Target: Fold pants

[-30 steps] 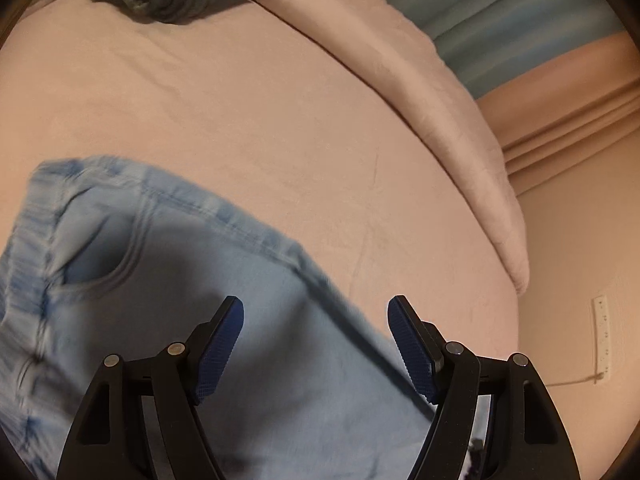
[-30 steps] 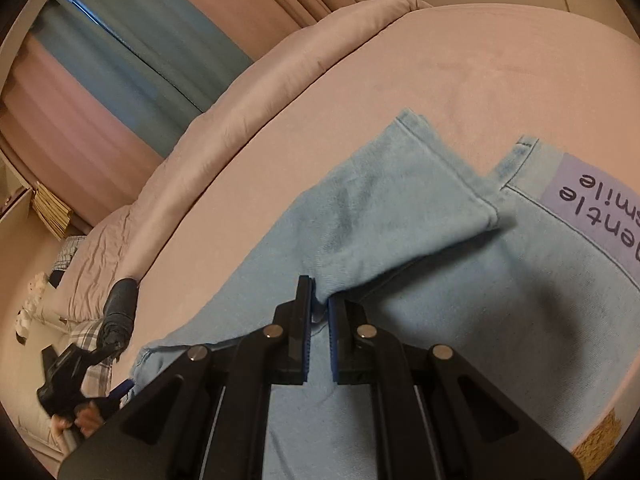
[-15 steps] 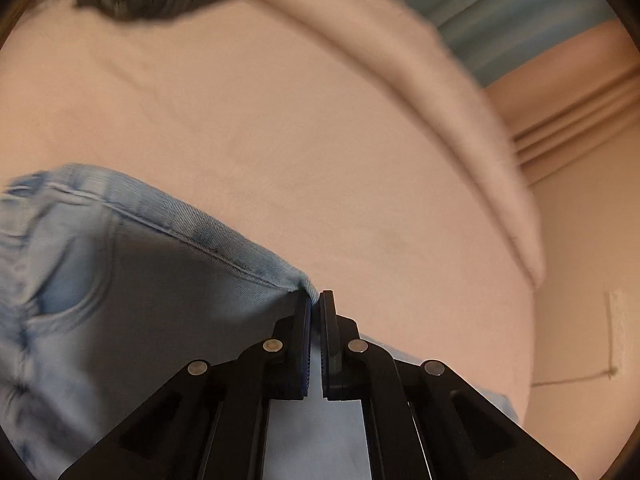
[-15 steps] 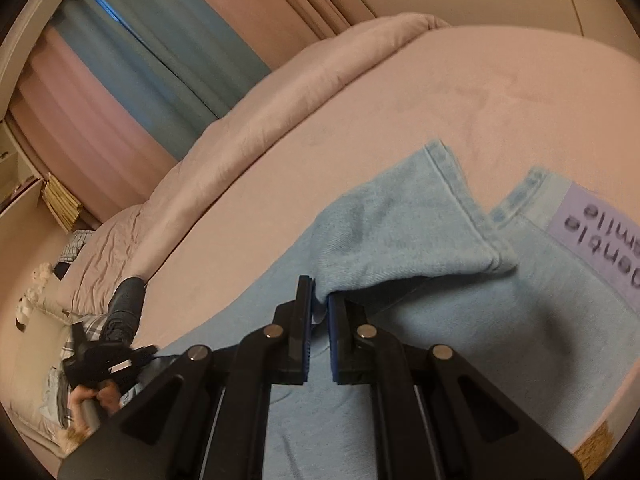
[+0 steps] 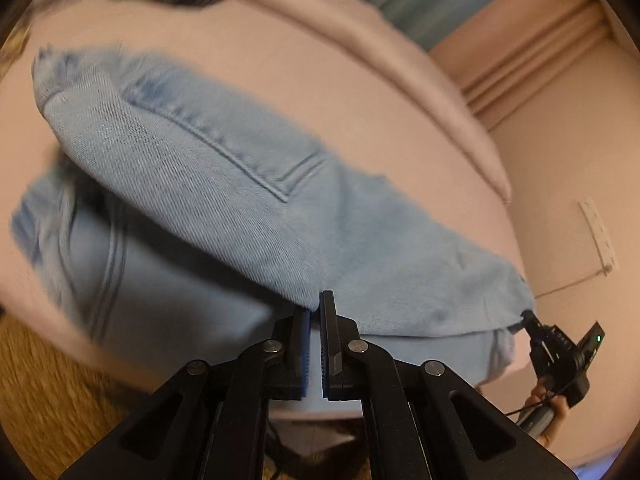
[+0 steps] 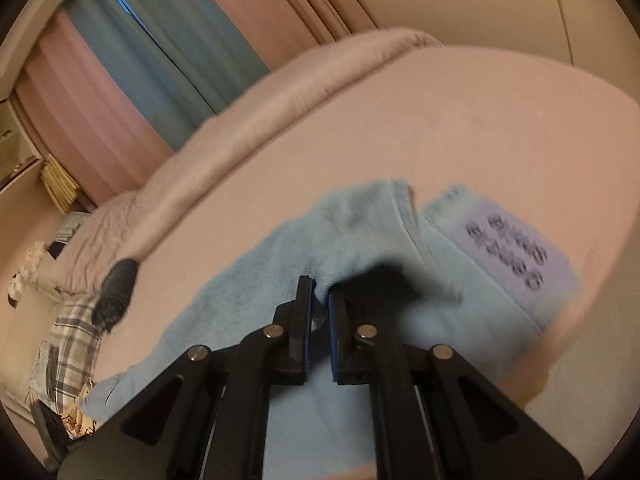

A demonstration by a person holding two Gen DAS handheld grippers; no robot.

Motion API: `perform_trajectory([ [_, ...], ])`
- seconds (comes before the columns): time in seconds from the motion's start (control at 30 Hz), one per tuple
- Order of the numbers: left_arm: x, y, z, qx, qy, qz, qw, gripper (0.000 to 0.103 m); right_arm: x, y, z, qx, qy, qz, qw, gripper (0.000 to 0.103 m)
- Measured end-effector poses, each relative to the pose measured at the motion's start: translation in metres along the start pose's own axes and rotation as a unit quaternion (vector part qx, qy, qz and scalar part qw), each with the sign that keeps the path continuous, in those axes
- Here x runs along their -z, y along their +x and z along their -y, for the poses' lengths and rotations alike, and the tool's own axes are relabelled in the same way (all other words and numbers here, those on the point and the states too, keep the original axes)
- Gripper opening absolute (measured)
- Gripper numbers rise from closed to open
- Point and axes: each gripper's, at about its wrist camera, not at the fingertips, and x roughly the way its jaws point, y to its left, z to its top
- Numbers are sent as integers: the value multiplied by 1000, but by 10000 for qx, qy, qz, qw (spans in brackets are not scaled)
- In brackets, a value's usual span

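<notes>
pants (image 6: 248,292) | lilac label (image 6: 516,248), writing blurred | bed (image 6: 460,120)

Light-blue denim pants (image 5: 224,184) lie on the bed, one edge lifted and folding over itself.

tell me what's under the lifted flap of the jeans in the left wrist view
Under the lifted flap, pinched by the left gripper, lies another layer of the jeans in shadow. Whatever lies beneath that layer is covered.
</notes>
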Motion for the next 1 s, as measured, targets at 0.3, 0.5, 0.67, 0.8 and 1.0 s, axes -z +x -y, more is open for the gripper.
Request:
perform_trajectory([
  [0.3,-22,-57,-19,-442,-762,1099,9900,57,13,21,28,73,487,-489,9976,25],
  [0.5,-57,-70,-45,-302,-1050,1519,9823,59,8,19,51,-102,978,-201,9949,61],
  [0.67,-72,-46,-66,354,-1234,1046,9862,8,-11,36,58,-499,1204,-229,9912,40],
  [0.8,-63,-47,-58,179,-1111,904,9895,6,-25,34,47,-307,940,-83,9951,5],
  [1.0,-19,-75,-40,29,-664,803,9946,6,-41,-35,20,127,70,872,9961,4],
])
